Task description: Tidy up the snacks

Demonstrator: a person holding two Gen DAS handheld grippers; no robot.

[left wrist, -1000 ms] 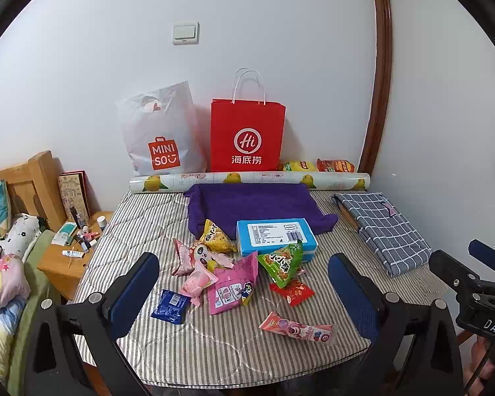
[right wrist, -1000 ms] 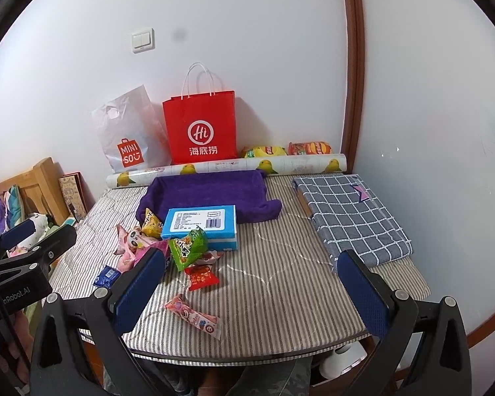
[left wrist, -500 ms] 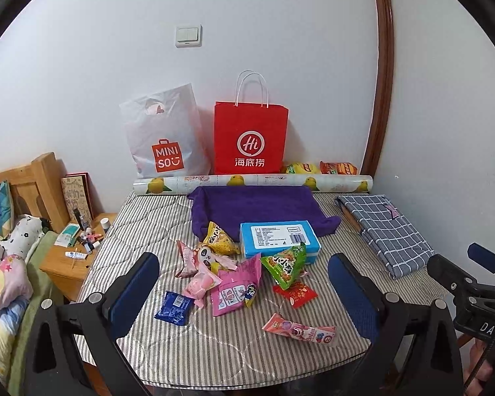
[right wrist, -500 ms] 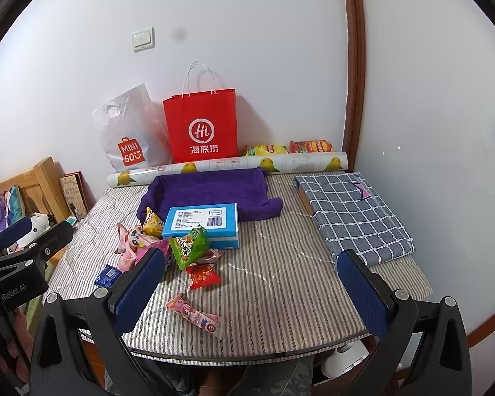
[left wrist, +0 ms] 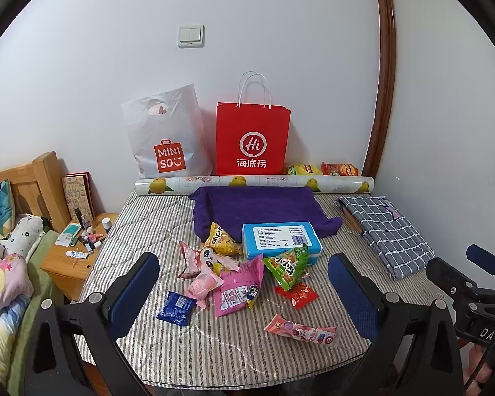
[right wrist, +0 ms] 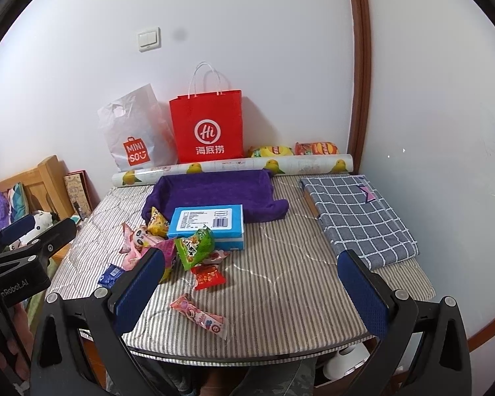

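Both grippers hover at the near edge of the striped surface (left wrist: 142,217), fingers spread wide and empty. The left gripper (left wrist: 244,283) frames the snacks (left wrist: 237,283): pink pack, green pack (left wrist: 288,265), blue box (left wrist: 280,239). From the right gripper (right wrist: 250,283), the snacks (right wrist: 194,250) lie ahead of its left finger (right wrist: 138,283).

Black gripper frames (left wrist: 244,290) (right wrist: 250,283) (silver screws), blue textured pads (left wrist: 133,288) on the jaws.

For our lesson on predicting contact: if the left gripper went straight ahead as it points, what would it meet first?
Probably the pink snack pouch in the pile on the striped tablecloth, midway ahead of the open left gripper; depth is uncertain.
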